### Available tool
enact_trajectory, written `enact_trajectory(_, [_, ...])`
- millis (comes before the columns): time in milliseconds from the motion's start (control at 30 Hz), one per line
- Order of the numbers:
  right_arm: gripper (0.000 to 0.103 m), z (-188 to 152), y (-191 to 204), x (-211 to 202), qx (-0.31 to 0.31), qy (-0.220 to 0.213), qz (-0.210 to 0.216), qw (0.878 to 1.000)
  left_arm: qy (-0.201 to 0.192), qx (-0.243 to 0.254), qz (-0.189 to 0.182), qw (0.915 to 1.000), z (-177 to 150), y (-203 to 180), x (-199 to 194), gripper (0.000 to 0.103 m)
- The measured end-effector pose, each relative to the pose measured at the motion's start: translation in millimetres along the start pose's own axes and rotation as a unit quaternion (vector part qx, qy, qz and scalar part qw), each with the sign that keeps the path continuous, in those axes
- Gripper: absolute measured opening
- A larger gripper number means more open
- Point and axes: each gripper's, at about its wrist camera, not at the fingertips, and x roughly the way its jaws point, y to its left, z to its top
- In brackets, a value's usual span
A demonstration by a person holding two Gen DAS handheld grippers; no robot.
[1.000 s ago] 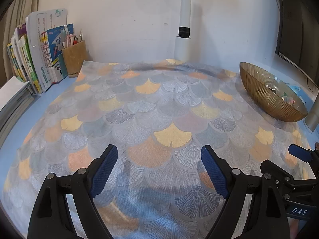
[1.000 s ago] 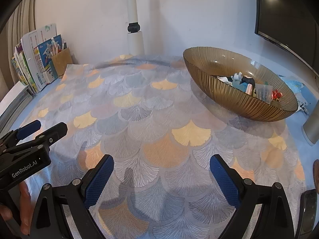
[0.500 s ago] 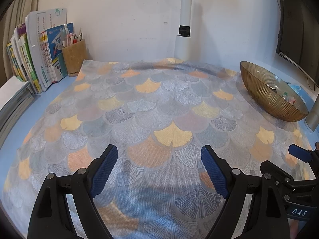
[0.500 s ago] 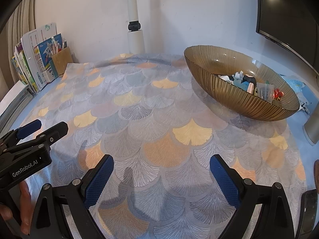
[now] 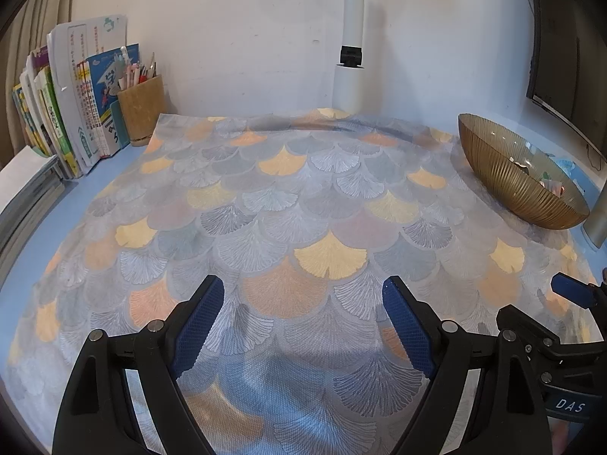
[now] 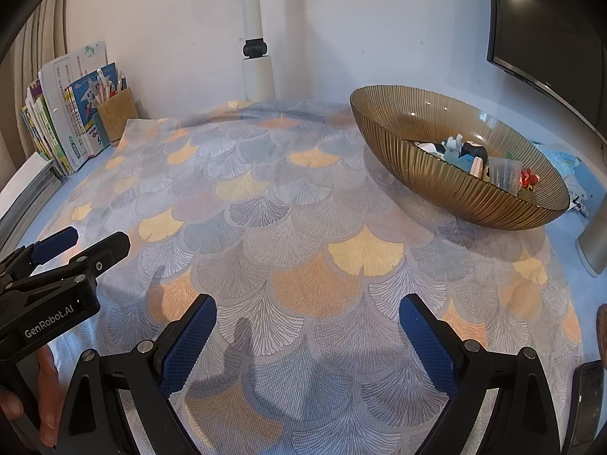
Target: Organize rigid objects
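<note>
A pale blue counter (image 6: 561, 254) against a white wall carries a fan-patterned cloth (image 6: 303, 227), bare of loose items. At the right of both frames sits an amber glass bowl (image 6: 447, 189), an oval whose long axis runs from upper left to lower right, holding the small toys (image 6: 466, 151). The left gripper (image 5: 303, 326) and right gripper (image 6: 307, 341) hover low over the cloth, jaws spread wide and holding nothing. Sorting looks finished or paused. Next, I judge, comes scanning for strays, or reaching into the bowl with the right gripper.
</note>
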Motion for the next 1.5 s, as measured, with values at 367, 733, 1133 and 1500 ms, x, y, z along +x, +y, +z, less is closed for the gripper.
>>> enact_trajectory(367, [0.097, -0.2, -0.7, 0.6, -0.004, 0.002, -0.001, 1.000, 0.010, -0.002, 0.008, 0.9999, 0.6, -1.1, 3.4, 0.085])
enact_trajectory(733, [0.097, 2.3, -2.9, 3.3, -0.008, 0.008, 0.002, 1.000, 0.016, 0.002, 0.010, 0.9998, 0.9, -2.0, 5.4, 0.087])
enact_trajectory(1133, [0.097, 3.7, -7.4, 7.3, 0.002, 0.019, 0.003, 1.000, 0.027, 0.002, 0.016, 0.9995, -0.3, -2.5, 8.5, 0.087])
enact_trajectory(1500, [0.098, 6.2, -18.9, 31.3, 0.028, 0.080, -0.015, 0.996, 0.082, 0.028, 0.030, 0.9958, 0.2, -13.2, 28.7, 0.088])
